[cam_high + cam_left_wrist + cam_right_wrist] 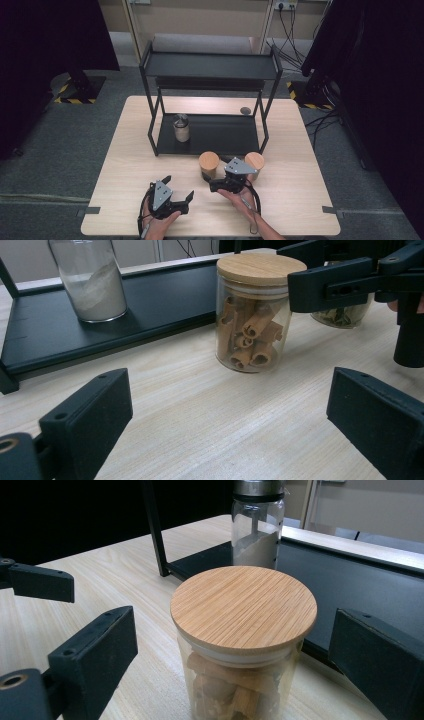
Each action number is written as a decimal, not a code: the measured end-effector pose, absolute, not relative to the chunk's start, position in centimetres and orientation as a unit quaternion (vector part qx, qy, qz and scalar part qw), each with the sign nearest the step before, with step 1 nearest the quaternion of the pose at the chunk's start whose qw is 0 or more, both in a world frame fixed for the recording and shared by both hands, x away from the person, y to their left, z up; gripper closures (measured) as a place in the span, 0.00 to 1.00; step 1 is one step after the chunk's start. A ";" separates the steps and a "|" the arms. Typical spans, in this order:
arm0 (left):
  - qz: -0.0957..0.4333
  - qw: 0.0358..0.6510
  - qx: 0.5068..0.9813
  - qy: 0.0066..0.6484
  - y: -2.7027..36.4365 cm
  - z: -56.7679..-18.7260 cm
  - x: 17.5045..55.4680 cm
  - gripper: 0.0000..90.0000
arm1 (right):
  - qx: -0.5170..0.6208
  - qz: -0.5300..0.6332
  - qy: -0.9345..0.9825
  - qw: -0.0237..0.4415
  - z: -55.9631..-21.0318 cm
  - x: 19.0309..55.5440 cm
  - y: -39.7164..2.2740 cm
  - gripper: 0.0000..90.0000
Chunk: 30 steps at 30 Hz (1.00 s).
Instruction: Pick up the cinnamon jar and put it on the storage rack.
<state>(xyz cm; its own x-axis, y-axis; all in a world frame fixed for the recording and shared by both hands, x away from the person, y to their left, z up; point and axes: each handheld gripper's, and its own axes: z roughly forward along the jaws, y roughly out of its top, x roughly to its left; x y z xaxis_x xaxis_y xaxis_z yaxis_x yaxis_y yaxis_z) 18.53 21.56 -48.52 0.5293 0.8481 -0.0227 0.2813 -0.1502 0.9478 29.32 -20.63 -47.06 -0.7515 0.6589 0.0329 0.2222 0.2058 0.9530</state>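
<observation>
- Right gripper view is showing the cinnamon jar [243, 645] standing upright on the table [100, 595], dead ahead of my right gripper [235, 655] and sitting between its two black jaws, bamboo lid [243, 607] on top.
- My right fingers [95, 647] are standing apart on either side of the glass, not pressing on it; I am holding them level with the lid and the jar's shoulder.
- The jar's long axis is running straight up, so I judge the coming squeeze needs to go across its round body from the sides.
- High view is placing the same jar [208, 165] just in front of the shelf [210, 134], with my right gripper [214, 186] touching-close and my left gripper [178, 187] well apart from it, so the right hand is the nearer one.
- My left fingers [87, 427] are spread wide on nothing, pointing at the jar from farther off.
- A second jar [254, 164] is standing just beside my right hand, and a powder jar [181, 128] is sitting on the shelf's lower tray.
- I am reading no label, brand or writing on any jar.
</observation>
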 end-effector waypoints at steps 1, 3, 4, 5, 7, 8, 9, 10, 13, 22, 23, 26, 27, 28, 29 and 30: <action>0.275 0.515 0.707 0.400 21.6 -48.5 18.5 0.04 | 0.294 0.557 0.752 0.196 -47.1 29.4 -20.6 0.07; 0.275 0.515 0.707 0.400 21.6 -48.5 18.5 0.04 | 0.295 0.555 0.753 0.196 -47.1 29.5 -20.5 0.07; 0.275 0.515 0.707 0.400 21.6 -48.5 18.5 0.04 | 0.295 0.555 0.753 0.195 -47.1 29.6 -20.5 0.07; 0.275 0.515 0.707 0.400 21.6 -48.5 18.5 0.04 | 0.295 0.555 0.753 0.195 -47.1 29.6 -20.5 0.07; 0.275 0.515 0.707 0.399 21.6 -48.5 18.5 0.04 | 0.296 0.554 0.754 0.195 -47.2 29.8 -20.4 0.08; 0.275 0.515 0.707 0.399 21.6 -48.5 18.5 0.04 | 0.297 0.553 0.753 0.195 -47.2 29.8 -20.4 0.08; 0.275 0.515 0.707 0.399 21.6 -48.5 18.5 0.04 | 0.297 0.553 0.754 0.196 -47.2 29.9 -20.4 0.08; 0.275 0.515 0.707 0.399 21.6 -48.5 18.5 0.04 | 0.297 0.553 0.754 0.196 -47.2 29.9 -20.4 0.08; 0.275 0.515 0.707 0.399 21.6 -48.5 18.5 0.04 | 0.295 0.551 0.756 0.196 -47.2 30.0 -20.3 0.09; 0.275 0.516 0.707 0.399 21.6 -48.5 18.5 0.04 | 0.291 0.545 0.762 0.193 -47.3 30.5 -19.9 0.13; 0.275 0.515 0.707 0.399 21.6 -48.5 18.5 0.04 | 0.290 0.545 0.763 0.193 -47.3 30.5 -19.8 0.13; 0.275 0.516 0.706 0.399 21.6 -48.5 18.5 0.04 | 0.289 0.543 0.765 0.193 -47.3 30.6 -19.6 0.15; 0.275 0.516 0.706 0.399 21.6 -48.5 18.5 0.04 | 0.289 0.542 0.765 0.193 -47.3 30.6 -19.5 0.15; 0.275 0.515 0.707 0.399 21.6 -48.5 18.5 0.04 | 0.289 0.540 0.766 0.193 -47.3 30.6 -19.5 0.16; 0.275 0.515 0.707 0.399 21.6 -48.5 18.5 0.04 | 0.289 0.539 0.767 0.193 -47.3 30.7 -19.4 0.17; 0.275 0.515 0.707 0.399 21.6 -48.5 18.5 0.04 | 0.288 0.539 0.767 0.193 -47.3 30.7 -19.4 0.18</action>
<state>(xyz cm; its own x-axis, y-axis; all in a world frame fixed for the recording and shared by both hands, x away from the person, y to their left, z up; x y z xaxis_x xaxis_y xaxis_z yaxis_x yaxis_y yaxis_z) 18.53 21.58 -48.52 0.5301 0.8476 -0.0225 0.2809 -0.1504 0.9479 30.73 -19.39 -47.29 -0.7590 0.6509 0.0148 0.2344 0.2521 0.9389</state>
